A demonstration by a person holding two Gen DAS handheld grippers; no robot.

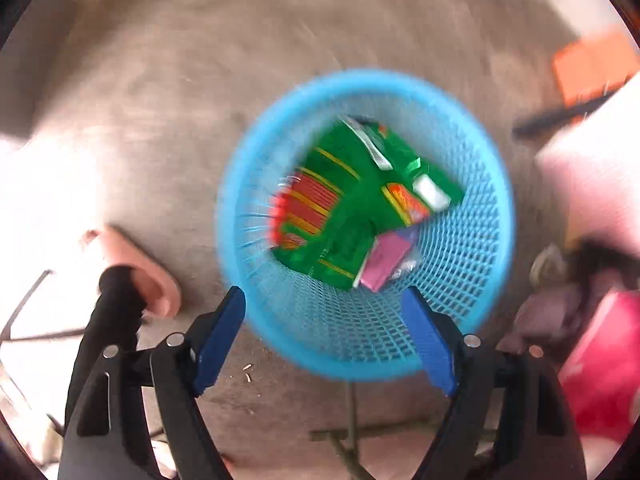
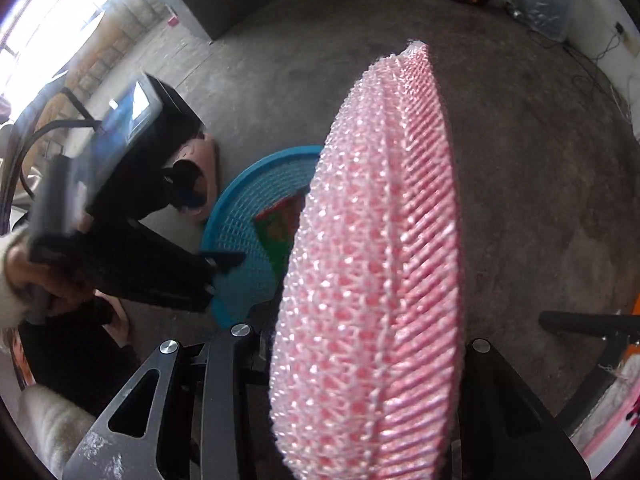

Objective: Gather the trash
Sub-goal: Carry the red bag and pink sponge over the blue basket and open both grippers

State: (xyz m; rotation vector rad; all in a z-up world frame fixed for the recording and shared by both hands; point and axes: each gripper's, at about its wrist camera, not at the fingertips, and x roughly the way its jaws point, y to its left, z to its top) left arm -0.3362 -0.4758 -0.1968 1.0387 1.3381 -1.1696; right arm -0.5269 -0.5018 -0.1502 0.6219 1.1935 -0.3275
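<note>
Left gripper [image 1: 324, 336], jaws spread and empty, hangs over the round blue mesh plastic basket [image 1: 472, 264] at frame centre; a green snack wrapper [image 1: 352, 216] lies inside. Right gripper [image 2: 360, 380] clamps a pink foam net sleeve [image 2: 380, 240]. Risk: the light sleeve, released off-centre, could miss the rim.
</note>
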